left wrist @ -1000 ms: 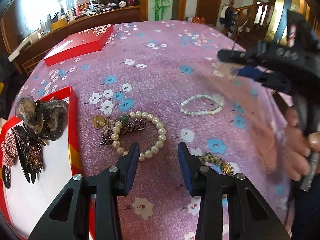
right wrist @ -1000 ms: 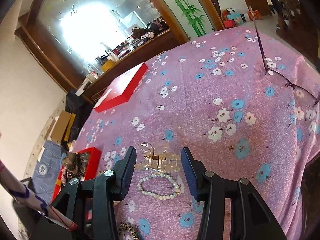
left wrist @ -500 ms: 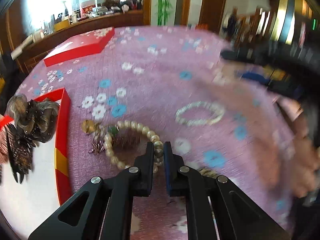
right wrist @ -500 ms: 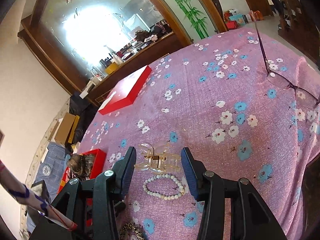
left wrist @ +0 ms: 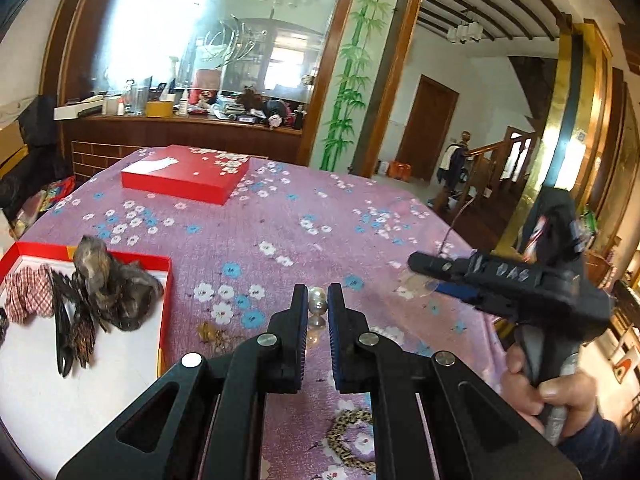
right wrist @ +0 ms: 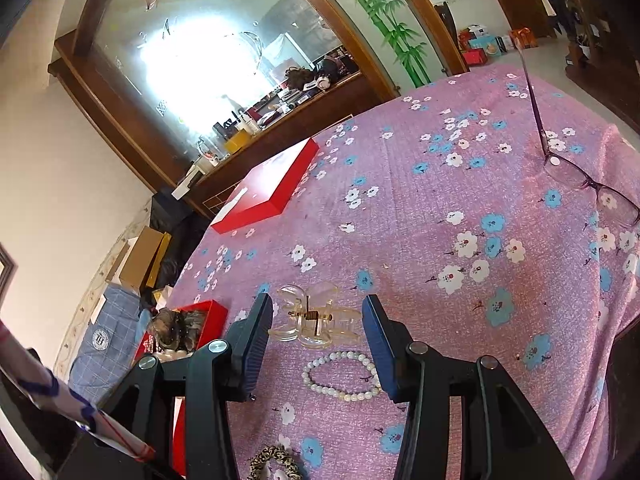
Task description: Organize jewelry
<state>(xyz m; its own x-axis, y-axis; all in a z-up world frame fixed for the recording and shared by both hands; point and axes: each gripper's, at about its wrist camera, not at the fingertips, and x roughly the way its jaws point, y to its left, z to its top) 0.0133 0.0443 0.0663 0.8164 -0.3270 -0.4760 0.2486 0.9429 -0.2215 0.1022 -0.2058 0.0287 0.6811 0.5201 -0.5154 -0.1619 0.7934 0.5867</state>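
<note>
My left gripper [left wrist: 318, 296] is shut on a large pearl bracelet [left wrist: 318, 305], raised above the purple flowered tablecloth [left wrist: 280, 232]; only a few pearls show between the pads. A gold brooch [left wrist: 214, 334] lies on the cloth below, beside the open red tray [left wrist: 120, 258] that holds hair bows and clips. My right gripper [right wrist: 318, 308] is shut on a clear hair claw clip [right wrist: 316, 320], held just above the cloth. In the left wrist view this right gripper [left wrist: 420, 278] hovers at the right in a person's hand. A small pearl bracelet [right wrist: 340, 376] lies under it.
A leopard-print scrunchie [left wrist: 352, 436] lies near the front edge. A closed red box [left wrist: 184, 178] sits at the far left of the table. Purple-framed glasses [right wrist: 592, 188] rest at the far right. A cluttered wooden counter and a mirror stand behind the table.
The left gripper closed on the large pearl bracelet and lifted it off the cloth, tilting upward. The right gripper kept still with the clear clip between its fingers.
</note>
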